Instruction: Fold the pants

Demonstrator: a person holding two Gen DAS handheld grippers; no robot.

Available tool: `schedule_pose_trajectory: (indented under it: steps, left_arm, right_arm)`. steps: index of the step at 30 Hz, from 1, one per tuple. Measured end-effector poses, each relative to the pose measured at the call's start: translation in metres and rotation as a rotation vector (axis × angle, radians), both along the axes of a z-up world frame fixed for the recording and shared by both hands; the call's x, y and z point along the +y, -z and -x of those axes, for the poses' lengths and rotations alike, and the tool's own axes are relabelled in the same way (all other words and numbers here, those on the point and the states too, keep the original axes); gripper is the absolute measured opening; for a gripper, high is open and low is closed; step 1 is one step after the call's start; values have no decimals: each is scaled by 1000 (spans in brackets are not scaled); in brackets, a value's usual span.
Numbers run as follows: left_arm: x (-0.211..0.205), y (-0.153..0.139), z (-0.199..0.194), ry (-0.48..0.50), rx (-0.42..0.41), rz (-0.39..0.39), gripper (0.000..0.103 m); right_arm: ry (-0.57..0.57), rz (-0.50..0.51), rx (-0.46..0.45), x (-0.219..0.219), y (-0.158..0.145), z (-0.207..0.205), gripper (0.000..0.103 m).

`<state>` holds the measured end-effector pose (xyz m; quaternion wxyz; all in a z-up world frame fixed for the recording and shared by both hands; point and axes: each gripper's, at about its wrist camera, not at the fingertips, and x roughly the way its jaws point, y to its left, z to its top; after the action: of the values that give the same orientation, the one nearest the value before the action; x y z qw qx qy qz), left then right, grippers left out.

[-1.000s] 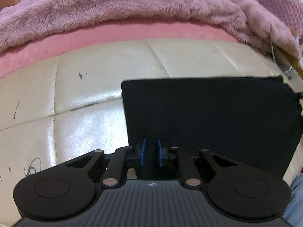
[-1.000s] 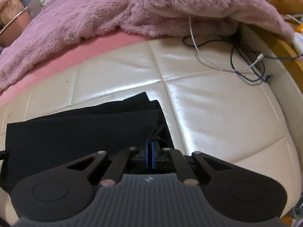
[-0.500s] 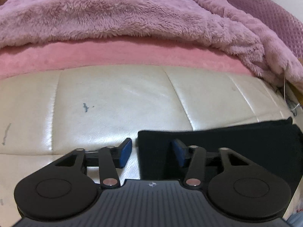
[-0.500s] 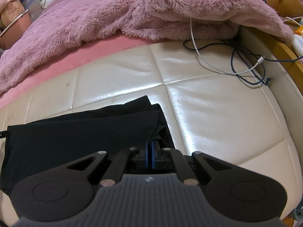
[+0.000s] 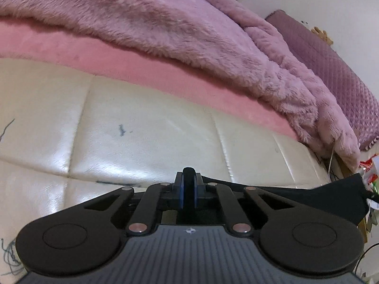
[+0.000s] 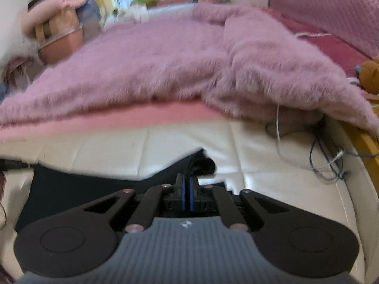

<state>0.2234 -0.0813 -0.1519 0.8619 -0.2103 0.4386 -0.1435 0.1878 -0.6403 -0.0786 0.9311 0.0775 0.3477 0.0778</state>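
The black pants [image 5: 331, 198] hang stretched between my two grippers above a cream leather surface [image 5: 146, 137]. My left gripper [image 5: 188, 184] is shut on a fold of the black cloth, which pokes up between its blue pads. In the right wrist view my right gripper [image 6: 188, 187] is shut on the other end of the pants [image 6: 71, 189], with a bunch of cloth sticking out past the fingertips. The cloth sags in a V between the two grips. Most of the pants are hidden behind the gripper bodies.
A fluffy purple blanket [image 6: 165, 66] over a pink sheet [image 5: 142, 71] lies behind the cream surface. White and dark cables [image 6: 327, 163] lie at the right, by a wooden edge [image 6: 364, 149]. A brown plush toy [image 6: 369, 75] sits far right.
My left gripper opened on the flat pants, then shut on the cloth edge. Both grippers have lifted, and the pants have risen off the cream surface. The right gripper stayed shut throughout.
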Motion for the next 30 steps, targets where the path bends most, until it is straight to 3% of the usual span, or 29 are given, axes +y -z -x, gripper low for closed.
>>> schedule_pose_trajectory:
  steps: [4,11,14,16,20,25,27,30]
  left_arm:
    - [5,7,-1,-19,20,3,7]
    - [-2,11,-2,-2,29,-57,8]
    - [-4,9,-1,-4,38,-75,16]
    - [-2,5,2,-22,42,-91,20]
    - [3,-10,25,-18,41,-92,21]
    - [-14,-30,74,126,-11,-96,20]
    - [-23,-30,90,184,5,-94,16]
    - [-30,-21,104,224,27,-157,12]
  right_arm:
    - [28,82,104,-5,37,-27,0]
    - [61,88,201,-6,91,-51,0]
    - [83,69,212,-12,91,-53,1]
    - [118,79,225,-14,86,-51,24]
    - [163,144,211,-16,75,-39,24]
    - [87,83,112,-6,60,-4,24]
    - [71,96,108,2,64,3,24]
    - [63,91,125,8,73,4,24]
